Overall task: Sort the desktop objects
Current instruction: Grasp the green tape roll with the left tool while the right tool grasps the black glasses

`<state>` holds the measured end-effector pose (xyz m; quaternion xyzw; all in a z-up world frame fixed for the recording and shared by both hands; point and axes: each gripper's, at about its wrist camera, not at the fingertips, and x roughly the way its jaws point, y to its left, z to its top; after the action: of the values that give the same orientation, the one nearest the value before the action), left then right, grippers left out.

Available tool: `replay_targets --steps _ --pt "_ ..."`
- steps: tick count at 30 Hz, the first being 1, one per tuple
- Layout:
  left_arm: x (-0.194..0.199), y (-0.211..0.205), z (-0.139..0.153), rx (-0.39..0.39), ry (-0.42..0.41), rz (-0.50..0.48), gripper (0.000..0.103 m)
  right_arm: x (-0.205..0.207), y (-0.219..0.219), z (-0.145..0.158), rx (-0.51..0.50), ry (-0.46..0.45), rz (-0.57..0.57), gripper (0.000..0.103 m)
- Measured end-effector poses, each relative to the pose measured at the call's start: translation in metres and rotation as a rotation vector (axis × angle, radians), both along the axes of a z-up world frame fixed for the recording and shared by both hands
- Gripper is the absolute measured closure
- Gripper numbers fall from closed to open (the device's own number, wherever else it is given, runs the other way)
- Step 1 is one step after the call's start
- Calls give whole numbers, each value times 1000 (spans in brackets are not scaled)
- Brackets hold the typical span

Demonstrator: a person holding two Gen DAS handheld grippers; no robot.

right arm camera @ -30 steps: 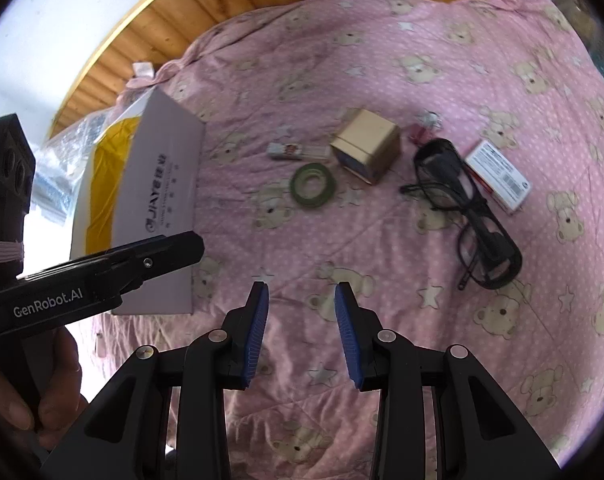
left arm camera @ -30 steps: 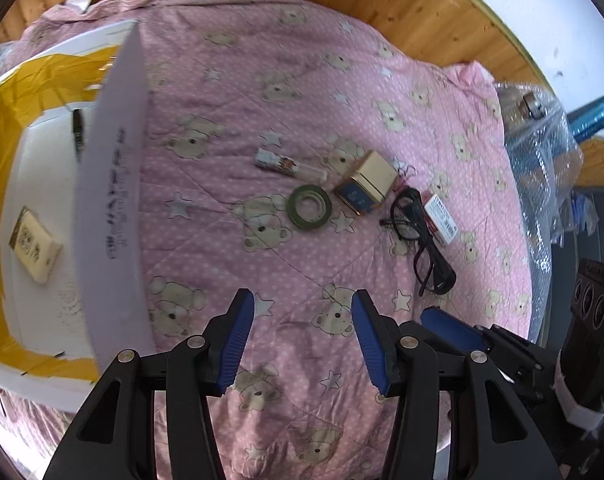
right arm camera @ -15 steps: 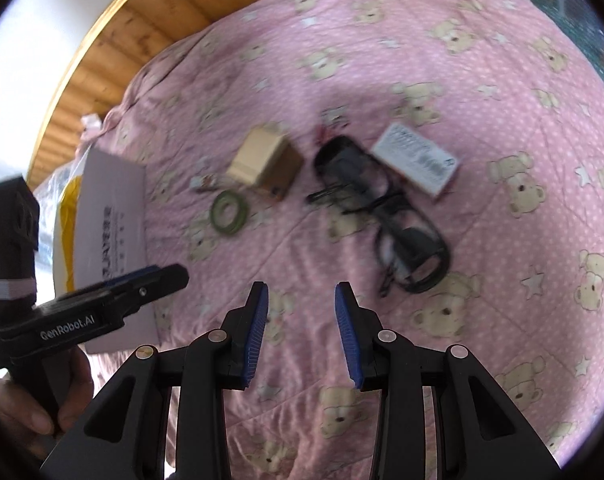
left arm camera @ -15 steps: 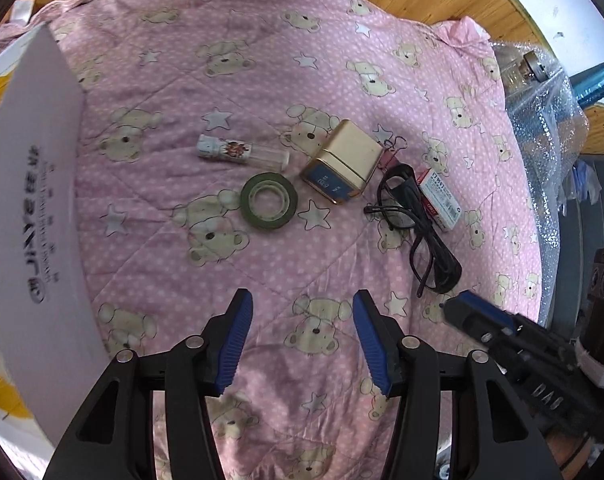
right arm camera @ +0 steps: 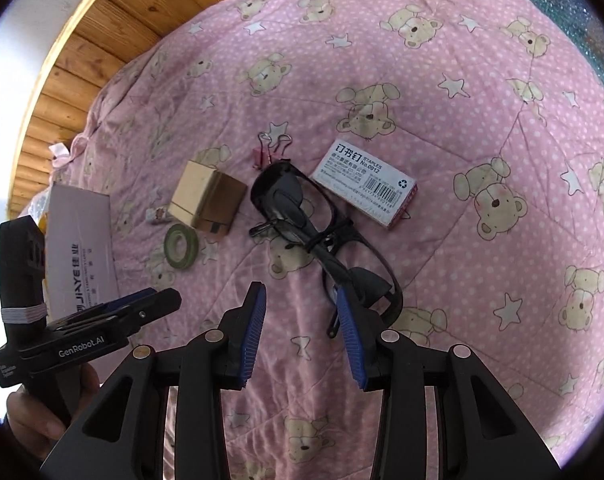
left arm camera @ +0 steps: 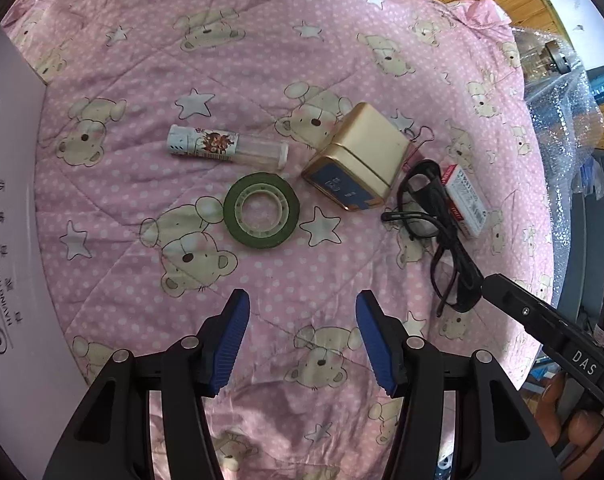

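Left wrist view: left tool (left arm camera: 300,336) open, empty, hovering over pink bear-print quilt (left arm camera: 262,60). Ahead, mid-quilt: green tape roll (left arm camera: 261,210), clear tube (left arm camera: 227,146) behind it, gold tin (left arm camera: 358,156) beside. White box (left arm camera: 10,240) at quilt's left edge. Right wrist view: right tool (right arm camera: 302,330) open, empty, right finger overlapping black glasses (right arm camera: 322,232). Staples box (right arm camera: 364,182) just beyond glasses; pink binder clip (right arm camera: 264,152) near tin.

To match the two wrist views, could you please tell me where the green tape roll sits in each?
Left wrist: green tape roll at centre, nearer than the gold tin.
Right wrist: left of centre, small.
Shared landmark: the gold tin, beside the roll.
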<state>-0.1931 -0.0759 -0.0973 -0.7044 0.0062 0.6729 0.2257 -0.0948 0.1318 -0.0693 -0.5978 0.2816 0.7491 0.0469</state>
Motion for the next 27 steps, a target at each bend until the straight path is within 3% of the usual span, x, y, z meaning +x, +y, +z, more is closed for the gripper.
replay_targets --steps 8,15,18,24,27 --pt "-14 0 -17 -1 -26 21 46 -13 4 -11 10 -24 20 63" --pt "-33 -13 -32 45 -44 89 46 -23 4 -26 11 -47 41 63" --pt "-37 -9 -32 84 -34 85 36 -27 5 -30 15 -50 47 63" --pt "-45 -7 -25 123 -7 116 34 -31 8 -38 16 -62 57 62" --pt "-46 -6 -27 42 39 109 34 -31 10 -44 10 -70 54 62"
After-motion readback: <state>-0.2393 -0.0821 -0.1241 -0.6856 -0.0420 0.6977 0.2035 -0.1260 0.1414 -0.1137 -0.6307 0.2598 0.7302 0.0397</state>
